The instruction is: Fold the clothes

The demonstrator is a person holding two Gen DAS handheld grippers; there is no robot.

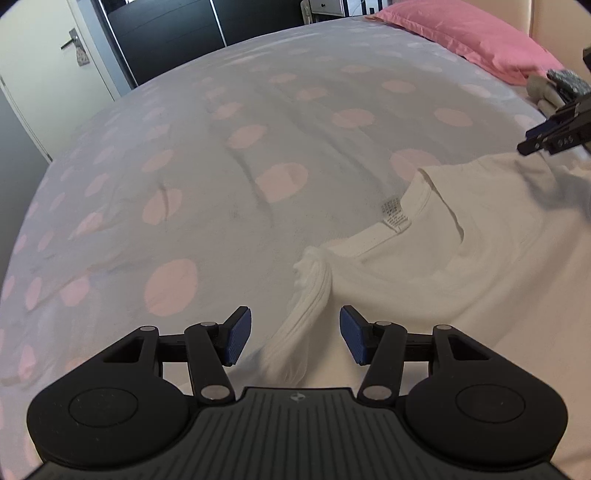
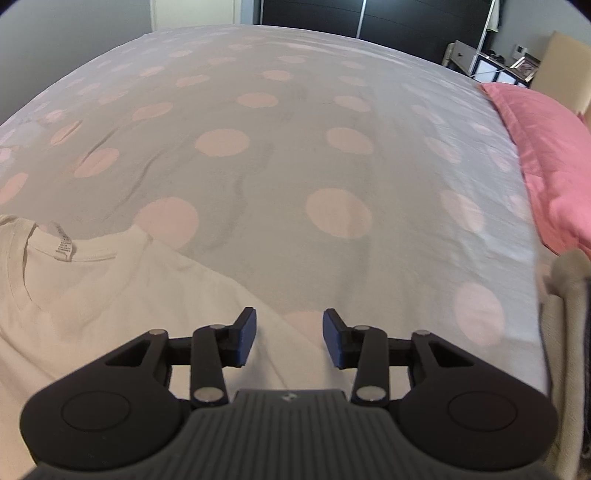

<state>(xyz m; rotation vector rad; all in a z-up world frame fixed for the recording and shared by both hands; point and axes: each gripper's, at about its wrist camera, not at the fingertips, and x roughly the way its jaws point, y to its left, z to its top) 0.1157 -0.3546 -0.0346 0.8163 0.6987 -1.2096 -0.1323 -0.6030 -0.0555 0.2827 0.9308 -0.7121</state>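
A white T-shirt (image 1: 461,280) lies spread on the bed, neckline and label (image 1: 396,214) facing up. My left gripper (image 1: 295,332) is open just above its near shoulder. A bunched ridge of fabric (image 1: 312,291) stands between the blue pads, and neither pad touches it. A finger of the right gripper (image 1: 543,138) shows over the shirt's far shoulder at the right edge. In the right wrist view the T-shirt (image 2: 92,295) fills the lower left. My right gripper (image 2: 290,341) is open over the shirt's shoulder edge, with nothing pinched between its pads.
The bed cover (image 2: 277,166) is pale grey with pink dots and a few creases. A pink pillow (image 2: 546,166) lies at the head end, also visible as the pink pillow (image 1: 480,37). Folded clothes (image 2: 569,295) sit below it. A door (image 1: 55,74) and dark wardrobe (image 1: 166,33) stand beyond the bed.
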